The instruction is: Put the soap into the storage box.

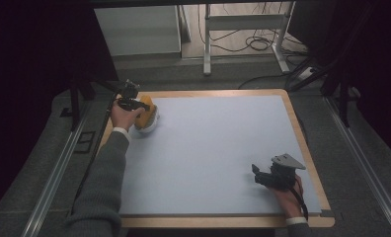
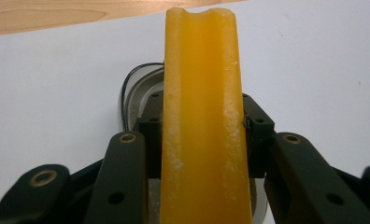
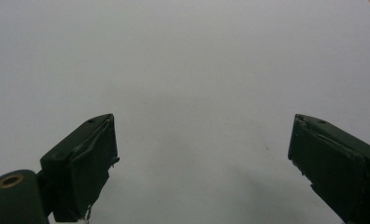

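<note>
Left gripper clamps a yellow piece over a white bowl; right gripper idle.

Nearest to me, my right gripper (image 1: 256, 174) rests at the near right of the pale blue mat (image 1: 218, 148), its jaws spread wide with bare mat between them. My right hand (image 1: 287, 195) holds it just inside the table's wooden edge (image 1: 312, 163). Well apart, at the far left corner of the mat, my left gripper (image 2: 199, 128) is closed on a yellow-orange grooved piece (image 2: 201, 116), which stands up between the jaws. Directly beneath it lies a white bowl (image 1: 151, 126) with a dark rim; I cannot tell whether the piece touches the bowl.
</note>
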### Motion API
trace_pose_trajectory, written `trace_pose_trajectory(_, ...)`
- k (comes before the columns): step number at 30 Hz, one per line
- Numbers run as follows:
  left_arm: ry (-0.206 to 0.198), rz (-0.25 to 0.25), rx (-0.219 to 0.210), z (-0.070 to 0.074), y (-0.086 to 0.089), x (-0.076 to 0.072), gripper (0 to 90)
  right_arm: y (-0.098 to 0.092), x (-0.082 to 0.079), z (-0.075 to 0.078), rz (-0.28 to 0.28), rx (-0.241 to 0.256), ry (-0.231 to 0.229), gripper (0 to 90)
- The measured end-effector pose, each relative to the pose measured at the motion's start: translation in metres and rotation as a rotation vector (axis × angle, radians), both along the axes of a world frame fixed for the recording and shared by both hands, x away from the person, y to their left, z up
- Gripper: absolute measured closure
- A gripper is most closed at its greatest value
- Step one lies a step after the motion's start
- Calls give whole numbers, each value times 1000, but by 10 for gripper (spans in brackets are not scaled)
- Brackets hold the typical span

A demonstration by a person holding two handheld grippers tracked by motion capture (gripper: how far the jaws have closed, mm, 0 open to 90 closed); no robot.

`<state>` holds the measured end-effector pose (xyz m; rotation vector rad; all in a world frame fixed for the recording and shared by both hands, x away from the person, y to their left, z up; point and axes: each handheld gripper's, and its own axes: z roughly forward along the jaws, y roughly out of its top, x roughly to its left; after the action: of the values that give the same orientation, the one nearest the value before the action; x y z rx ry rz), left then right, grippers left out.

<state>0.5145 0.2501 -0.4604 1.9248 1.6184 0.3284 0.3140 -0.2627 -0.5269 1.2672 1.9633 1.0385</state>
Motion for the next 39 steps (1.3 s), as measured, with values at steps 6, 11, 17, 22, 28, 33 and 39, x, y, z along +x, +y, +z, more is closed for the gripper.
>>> trace_pose_trajectory(6,16,1,12,-4,1,3,611,0,0,0,-1,-3,0,83)
trace_pose_trajectory(11,6,14,-14,-9,1,4,609,0,0,0,-1,-2,1,83)
trace_pose_trajectory(17,-53,42,-11,4,6,-1,404,0,0,0,0,-5,0,83)
trace_pose_trajectory(22,-83,53,-4,21,16,-11,318,2,-1,0,2,-17,-3,83)
trace_pose_trajectory(28,-106,-19,-5,33,16,-23,281,2,-1,0,2,-18,-2,83)
trace_pose_trajectory(33,-130,-108,-31,40,9,-40,249,2,-1,0,0,-26,-10,83)
trace_pose_trajectory(39,-181,-199,-84,45,4,-58,248,2,-1,0,2,-21,-9,83)
